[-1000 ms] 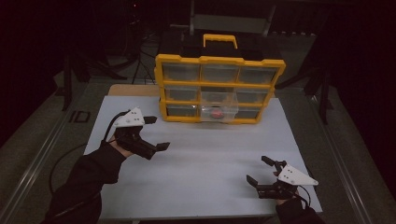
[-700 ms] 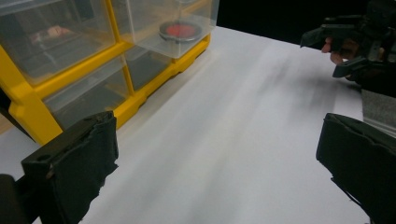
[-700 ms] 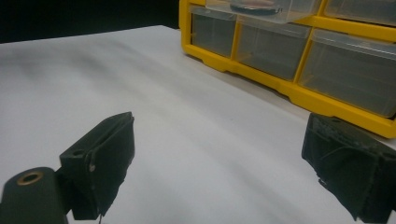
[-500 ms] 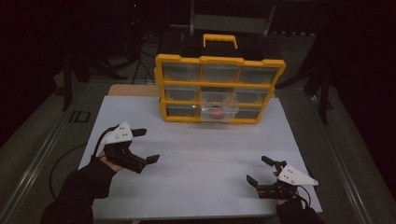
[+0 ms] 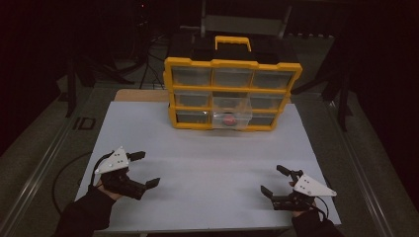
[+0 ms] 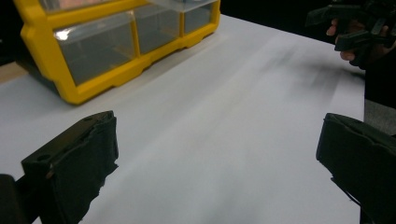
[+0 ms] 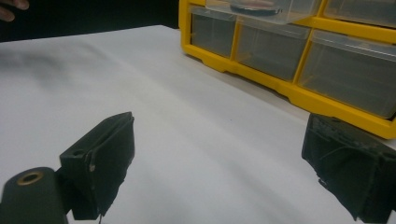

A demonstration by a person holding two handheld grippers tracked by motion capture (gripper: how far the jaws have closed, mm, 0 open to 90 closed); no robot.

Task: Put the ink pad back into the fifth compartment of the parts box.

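At the near left of the white table (image 5: 207, 163), the left gripper (image 5: 146, 169) sits with its jaws spread wide and nothing between them, low over the bare surface. Farther back, in the middle, stands the yellow drawer cabinet (image 5: 232, 94); its middle drawer (image 5: 231, 118) is pulled part-way out, and a small red thing (image 5: 229, 119) lies inside it. At the near right, the right gripper (image 5: 272, 180) is likewise spread and empty, well apart from the cabinet. Judging by this, the red thing is already in the drawer, and pushing the drawer shut seems to be what remains.
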